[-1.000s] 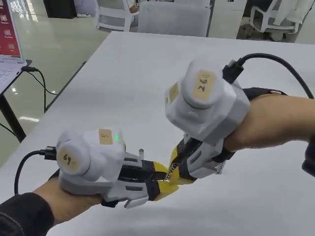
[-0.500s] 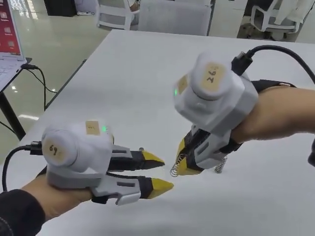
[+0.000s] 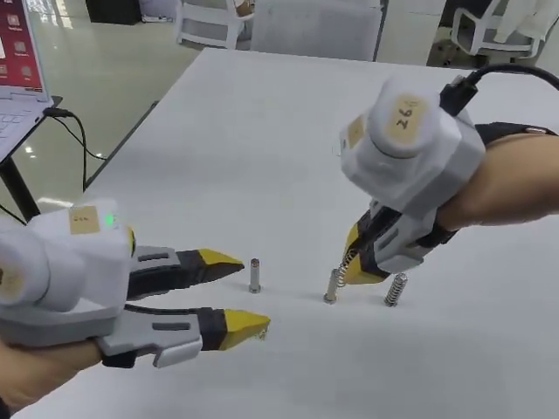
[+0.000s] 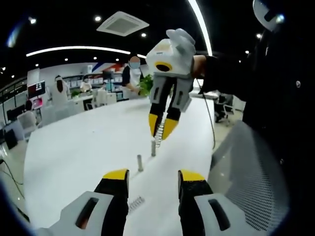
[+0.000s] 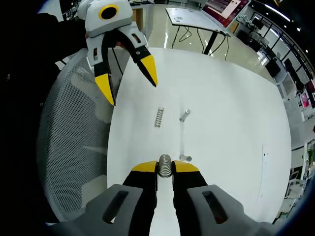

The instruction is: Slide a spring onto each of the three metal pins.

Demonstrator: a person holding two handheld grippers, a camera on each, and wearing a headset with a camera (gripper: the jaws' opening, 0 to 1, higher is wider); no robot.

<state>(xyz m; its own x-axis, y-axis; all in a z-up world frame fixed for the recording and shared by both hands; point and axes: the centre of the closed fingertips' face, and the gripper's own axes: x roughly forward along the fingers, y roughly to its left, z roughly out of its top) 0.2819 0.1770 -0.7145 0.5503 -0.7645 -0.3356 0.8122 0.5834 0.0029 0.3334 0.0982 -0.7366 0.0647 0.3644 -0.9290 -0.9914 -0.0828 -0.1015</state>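
Three short metal pins stand in a row on the white table (image 3: 262, 148). The left pin (image 3: 254, 275) is bare. My right gripper (image 3: 358, 267) is shut on a spring (image 3: 348, 262), held tilted with its lower end at the top of the middle pin (image 3: 332, 286). The right pin (image 3: 396, 289) carries a spring. In the right gripper view the held spring (image 5: 166, 166) sits between the shut jaws. My left gripper (image 3: 236, 292) stands open beside the left pin, holding nothing. A loose spring (image 4: 136, 201) lies on the table just ahead of it.
The table's left edge runs close to my left hand, with a laptop (image 3: 17, 78) on a stand beyond it. Office chairs (image 3: 306, 26) stand at the far end. A cable (image 3: 498, 74) trails from my right gripper.
The two grippers were tip to tip around the spring and have drawn apart. The left one pulled back toward the lower left, open. The right one kept the spring and brought it to the middle pin.
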